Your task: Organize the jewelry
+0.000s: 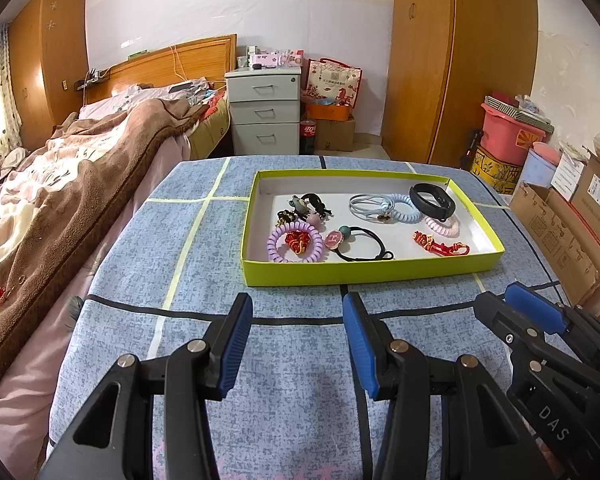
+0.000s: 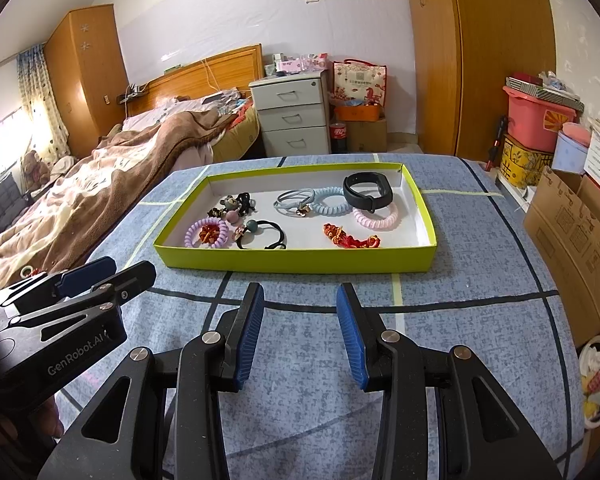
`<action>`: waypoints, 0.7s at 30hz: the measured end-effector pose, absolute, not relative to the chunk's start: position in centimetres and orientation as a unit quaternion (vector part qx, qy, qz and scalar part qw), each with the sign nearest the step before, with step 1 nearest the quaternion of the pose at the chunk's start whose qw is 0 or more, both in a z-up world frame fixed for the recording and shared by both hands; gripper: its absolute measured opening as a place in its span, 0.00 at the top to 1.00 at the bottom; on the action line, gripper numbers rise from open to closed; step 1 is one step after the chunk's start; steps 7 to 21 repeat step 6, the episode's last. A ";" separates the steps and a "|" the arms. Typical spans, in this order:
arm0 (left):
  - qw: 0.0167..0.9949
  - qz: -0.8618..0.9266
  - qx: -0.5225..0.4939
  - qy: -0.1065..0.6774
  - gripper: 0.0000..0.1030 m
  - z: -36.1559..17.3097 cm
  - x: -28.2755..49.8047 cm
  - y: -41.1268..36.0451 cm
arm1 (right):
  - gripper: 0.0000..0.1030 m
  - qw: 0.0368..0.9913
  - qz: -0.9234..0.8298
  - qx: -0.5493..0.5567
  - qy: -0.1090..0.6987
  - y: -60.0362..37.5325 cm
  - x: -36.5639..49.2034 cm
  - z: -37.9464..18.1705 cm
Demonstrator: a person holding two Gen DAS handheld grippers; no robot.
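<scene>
Left gripper (image 1: 298, 340): we hold it low over the blue cloth, jaws standing wide apart, nothing between the blue pads, only cloth showing in the gap.
Right gripper (image 2: 300, 330): we hold it the same way, jaws parted a little less wide than the left, nothing gripped; it points at the tray's near wall.
Neighbours: in the left view the right gripper sits at 4 o'clock; in the right view the left gripper sits at 9 o'clock.
Tray (image 1: 372, 270): a shallow yellow-green box with a white floor, lying flat on the cloth at 12 o'clock from both grippers, well clear of the fingertips.
Purple coil tie (image 1: 295, 242): we see it in the tray's near-left corner, with a red knot ornament (image 1: 299, 240) lying inside its ring.
Black hair tie (image 1: 362, 244): just right of the purple coil, near the front wall, carrying a pink round charm and a teal bead.
Red cord bracelet (image 1: 440, 244): at the near right of the tray floor, lying apart from the others.
Black wristband (image 1: 434, 200): at the far right, standing on edge, overlapping a pale blue coil tie (image 1: 406, 208) and a pink coil tie (image 1: 444, 226).
Grey cord loops (image 1: 370, 204): at the far middle, touching the blue coil.
Small clips (image 1: 304, 208): we spot a dark cluster at the far left; details too small to tell.
Cloth (image 1: 204, 240): blue with pale and black stripes, covering the table.
</scene>
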State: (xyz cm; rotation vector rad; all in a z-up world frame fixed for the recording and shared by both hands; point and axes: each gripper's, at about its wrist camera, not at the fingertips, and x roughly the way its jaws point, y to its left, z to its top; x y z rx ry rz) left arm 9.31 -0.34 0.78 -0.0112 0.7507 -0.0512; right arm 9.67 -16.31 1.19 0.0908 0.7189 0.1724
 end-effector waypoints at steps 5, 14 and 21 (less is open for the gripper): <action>0.930 -0.026 -0.007 0.366 0.53 0.8 9.1 -0.3 | 0.62 0.932 0.084 0.044 0.351 -16.3 9.7 1.2; 0.931 -0.025 -0.007 0.364 0.52 0.9 9.1 -0.3 | 0.62 0.932 0.084 0.044 0.350 -16.3 9.6 1.2; 0.931 -0.025 -0.007 0.364 0.52 0.9 9.1 -0.3 | 0.62 0.932 0.084 0.044 0.350 -16.3 9.6 1.2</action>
